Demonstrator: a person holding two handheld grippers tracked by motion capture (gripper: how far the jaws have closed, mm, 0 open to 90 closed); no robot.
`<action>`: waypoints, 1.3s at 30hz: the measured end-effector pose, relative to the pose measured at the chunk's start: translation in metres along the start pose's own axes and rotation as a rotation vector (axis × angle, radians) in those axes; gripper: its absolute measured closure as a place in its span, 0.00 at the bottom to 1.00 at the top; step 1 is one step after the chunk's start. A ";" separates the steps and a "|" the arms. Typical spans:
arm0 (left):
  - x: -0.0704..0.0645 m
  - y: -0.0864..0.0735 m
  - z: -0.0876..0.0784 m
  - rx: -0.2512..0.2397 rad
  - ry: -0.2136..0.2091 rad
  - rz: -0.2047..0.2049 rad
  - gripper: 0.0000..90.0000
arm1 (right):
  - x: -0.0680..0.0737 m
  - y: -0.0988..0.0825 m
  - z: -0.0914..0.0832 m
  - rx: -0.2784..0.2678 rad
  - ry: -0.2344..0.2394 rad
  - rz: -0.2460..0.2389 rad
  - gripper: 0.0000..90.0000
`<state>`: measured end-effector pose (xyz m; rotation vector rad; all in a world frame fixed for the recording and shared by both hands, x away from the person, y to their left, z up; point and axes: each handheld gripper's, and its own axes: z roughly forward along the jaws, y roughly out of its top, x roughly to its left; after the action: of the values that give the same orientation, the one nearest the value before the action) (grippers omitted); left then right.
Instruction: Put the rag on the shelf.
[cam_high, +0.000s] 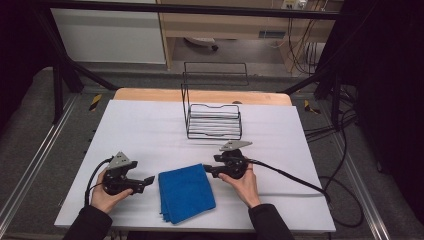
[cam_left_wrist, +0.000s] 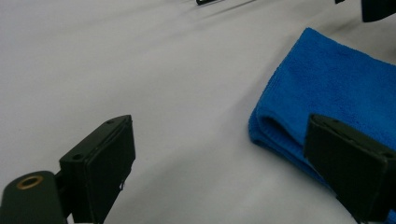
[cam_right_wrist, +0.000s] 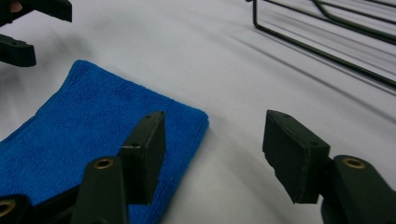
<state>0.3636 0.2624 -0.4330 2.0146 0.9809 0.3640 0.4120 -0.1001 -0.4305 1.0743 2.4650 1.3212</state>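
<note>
- I'm lining up on the folded blue cloth (cam_high: 186, 192): left gripper (cam_high: 148, 180) at its nine o'clock, right gripper (cam_high: 206, 168) at one o'clock, both released, empty.
- Next, I'd judge: pinch the cloth's edges.

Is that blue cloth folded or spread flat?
Folded: the blue cloth shows stacked layers and a rounded fold along its edge.

Your sleeves (cam_high: 87, 223) are dark, ending at the wrists. Each hand carries a black two-jaw gripper: the left gripper (cam_high: 148, 179) and right gripper (cam_high: 205, 168) both wear a grey three-cornered plate (cam_high: 120, 160) on top and trail a black cable (cam_high: 290, 176). Up close, the flat black pads (cam_right_wrist: 292, 151) show small screw holes (brass-coloured bushings sit at the pivots).
</note>
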 end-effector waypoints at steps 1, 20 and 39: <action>0.000 0.000 0.000 0.000 0.000 0.000 0.10 | 0.000 0.000 0.000 0.000 0.000 0.000 0.45; 0.001 -0.001 0.000 0.001 0.004 -0.009 0.11 | 0.002 -0.001 0.040 0.093 0.047 0.047 0.89; 0.003 -0.002 -0.002 0.000 0.005 -0.016 0.11 | 0.000 -0.004 0.010 0.054 -0.083 0.131 0.97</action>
<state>0.3636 0.2659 -0.4336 2.0058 0.9996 0.3611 0.4147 -0.0950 -0.4399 1.2955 2.4202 1.2230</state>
